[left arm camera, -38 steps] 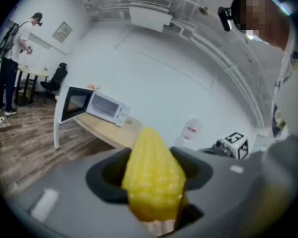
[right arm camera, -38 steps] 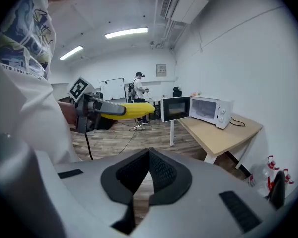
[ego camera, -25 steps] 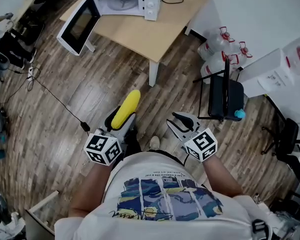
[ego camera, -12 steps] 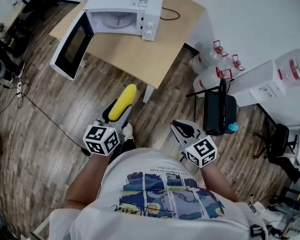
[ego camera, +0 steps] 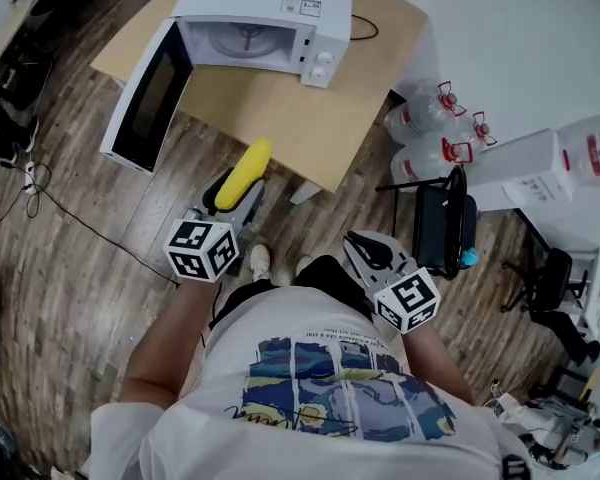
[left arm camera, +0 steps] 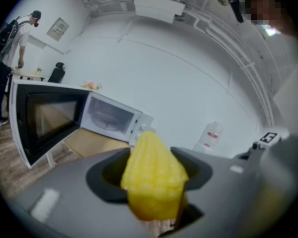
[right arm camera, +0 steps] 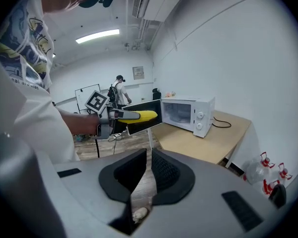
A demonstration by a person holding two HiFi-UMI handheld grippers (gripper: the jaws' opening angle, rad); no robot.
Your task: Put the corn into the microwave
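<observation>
Yellow corn (ego camera: 245, 168) in left gripper (ego camera: 235, 194) (microwave (ego camera: 270, 8) open).

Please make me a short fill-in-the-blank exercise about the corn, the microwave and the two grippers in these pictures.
1. The corn is clamped in the ___ gripper.
2. The door of the microwave stands ___.
3. The microwave rests on a wooden ___.
4. Between the jaws of the right gripper there is ___.
Missing words: left; open; table; nothing.

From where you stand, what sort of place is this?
Probably a lab or office workroom: a microwave on a wooden table, water jugs nearby, a loose cable on the floor.
</observation>
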